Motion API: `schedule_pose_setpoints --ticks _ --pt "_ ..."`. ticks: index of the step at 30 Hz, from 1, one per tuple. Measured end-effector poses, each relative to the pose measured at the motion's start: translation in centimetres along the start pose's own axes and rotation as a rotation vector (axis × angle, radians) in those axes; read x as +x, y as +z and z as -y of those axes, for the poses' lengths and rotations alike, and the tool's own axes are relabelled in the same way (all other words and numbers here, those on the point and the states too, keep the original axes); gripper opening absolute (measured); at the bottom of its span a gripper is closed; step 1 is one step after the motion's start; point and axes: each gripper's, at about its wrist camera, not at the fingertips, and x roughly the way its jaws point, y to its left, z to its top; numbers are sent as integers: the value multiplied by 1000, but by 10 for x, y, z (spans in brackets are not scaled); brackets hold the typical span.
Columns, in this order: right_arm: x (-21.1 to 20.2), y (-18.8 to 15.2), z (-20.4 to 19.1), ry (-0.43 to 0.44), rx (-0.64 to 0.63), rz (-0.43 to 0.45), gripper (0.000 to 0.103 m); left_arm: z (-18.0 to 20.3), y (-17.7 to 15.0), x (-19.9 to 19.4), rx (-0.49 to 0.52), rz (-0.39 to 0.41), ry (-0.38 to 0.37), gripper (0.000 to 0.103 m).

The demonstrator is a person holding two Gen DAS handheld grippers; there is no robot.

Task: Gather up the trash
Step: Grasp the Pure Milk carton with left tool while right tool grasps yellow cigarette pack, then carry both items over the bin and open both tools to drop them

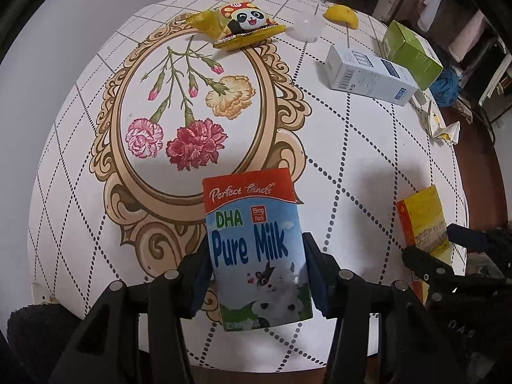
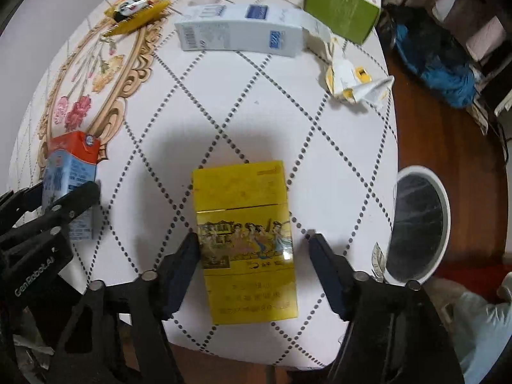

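Two close, downward views, shared table (image 1: 368, 160)

The green box (image 2: 340, 3) is cut off by the top edge; the yellow box's (image 2: 246, 240) print is blurred.

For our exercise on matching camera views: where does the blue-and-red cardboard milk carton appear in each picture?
Left wrist view: blue-and-red cardboard milk carton at bottom centre, between the left gripper fingers.
Right wrist view: same carton at the left edge, partly behind the left gripper.
Shared landmark: the long white-and-blue cardboard box lying on the table, far side.
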Motion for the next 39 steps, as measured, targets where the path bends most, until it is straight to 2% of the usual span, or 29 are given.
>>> schedule_pose_setpoints --ticks 2,7,12,18,23,27,31,36,39 --pt "-2 -2 -1 -2 -8 20 58 -2 -5 -3 -2 6 3 49" --pt "-2 -4 1 31 18 34 58 0 -11 -9 -3 22 25 48" --pt "-26 -4 18 191 115 91 58 -1 -8 -35 -2 70 32 48" --pt "-75 3 49 405 242 181 58 1 7 -90 -13 178 6 48" --pt "-124 12 81 485 308 286 58 23 33 -128 10 256 -39 48" --pt "-154 11 126 463 350 365 58 59 54 -144 57 293 -88 48" --pt "-164 -6 183 382 419 399 58 112 71 -142 124 296 -141 48" --pt "-142 -35 262 255 546 368 58 202 82 -116 240 252 -216 48" --pt "-113 -52 304 183 622 315 58 253 82 -93 313 208 -233 48"
